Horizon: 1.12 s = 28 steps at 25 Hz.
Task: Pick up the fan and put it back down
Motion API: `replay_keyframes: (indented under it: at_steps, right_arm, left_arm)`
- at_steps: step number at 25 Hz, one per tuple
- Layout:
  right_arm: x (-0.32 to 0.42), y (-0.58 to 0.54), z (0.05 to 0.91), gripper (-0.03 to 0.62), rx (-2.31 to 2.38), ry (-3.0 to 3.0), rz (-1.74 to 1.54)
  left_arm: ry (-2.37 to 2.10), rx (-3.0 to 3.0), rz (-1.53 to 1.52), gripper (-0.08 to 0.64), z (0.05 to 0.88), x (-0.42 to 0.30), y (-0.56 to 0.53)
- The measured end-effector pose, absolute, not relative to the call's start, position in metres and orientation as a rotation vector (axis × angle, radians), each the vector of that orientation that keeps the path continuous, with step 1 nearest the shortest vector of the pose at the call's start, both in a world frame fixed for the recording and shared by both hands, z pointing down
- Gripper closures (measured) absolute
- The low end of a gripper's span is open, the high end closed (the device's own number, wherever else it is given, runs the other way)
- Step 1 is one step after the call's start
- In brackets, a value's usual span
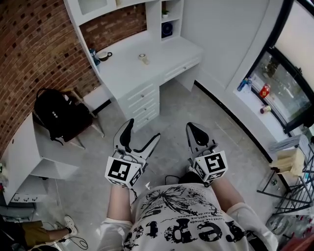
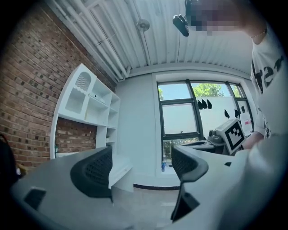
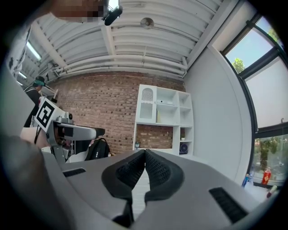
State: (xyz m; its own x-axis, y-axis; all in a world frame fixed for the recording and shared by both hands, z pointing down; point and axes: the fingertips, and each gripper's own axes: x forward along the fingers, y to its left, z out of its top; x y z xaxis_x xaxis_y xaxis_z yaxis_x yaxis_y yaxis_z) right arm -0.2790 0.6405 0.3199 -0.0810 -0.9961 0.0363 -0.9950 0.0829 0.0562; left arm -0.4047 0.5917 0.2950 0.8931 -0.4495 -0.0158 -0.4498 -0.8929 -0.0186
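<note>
Left claw point(image 2: 141, 168): held level in front of the person's waist, jaws spread wide with nothing between them; only floor and the far wall show through the gap.
Right claw point(image 3: 145, 166): also level and close to the body, its two black pads pressed together at the tips, gripping nothing.
Fan point(image 1: 167, 30): as far as I can tell it is the small dark round thing sitting in a lower cubby of the white shelf unit point(image 1: 172, 12); it is too small to be sure. It is well apart from both claws, across the room.
Counter point(image 1: 130, 73): a white one with drawers, set against the brick wall below that shelf unit, with a small cup point(image 1: 143, 59) standing on it.
Likely handling: a little desk fan of that kind should be light, with a stiff plastic shell. The smooth housing may be a bit slippery against the pads, and the front grille probably flexes or dents if squeezed.
Where to take hold: I would go for the outer rim of the housing or its foot, wherever the shell is thickest, never across the grille.
Approach: the cubby walls sit close around it, so a level, straight-in reach with the wide-spread left claw looks the better fit.
Risk: tipping it against the cubby wall on the way out.
</note>
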Motion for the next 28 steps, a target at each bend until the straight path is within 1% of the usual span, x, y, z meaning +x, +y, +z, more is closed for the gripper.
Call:
replay_keyframes:
  at_steps: [6,12,19,24,28]
  right_arm:
    - [-0.262,0.607,0.329,0.577,2.02,-2.3,-0.032]
    - [-0.22,0.545,0.343,0.577,1.877,-2.39,-0.008]
    - [-0.122,0.435,0.349,0.577,1.733,-2.466,0.088]
    - [-0.036,0.348,0.335,0.577,1.654,-2.507,0.018]
    - [0.021,0.292,0.327,0.577,1.612,-2.552,-0.006]
  left_arm:
    - [0.805,-3.027,0.002,0.166,0.305,-0.389,0.559]
    - [0.926,-2.999,-0.059,0.166,0.314,-0.342,0.501]
    - [1.111,-2.973,-0.119,0.167,0.314,-0.249,0.41]
    - [1.252,-2.925,-0.068,0.167,0.303,-0.169,0.334]
    - [1.369,-2.892,-0.061,0.166,0.307,-0.119,0.288]
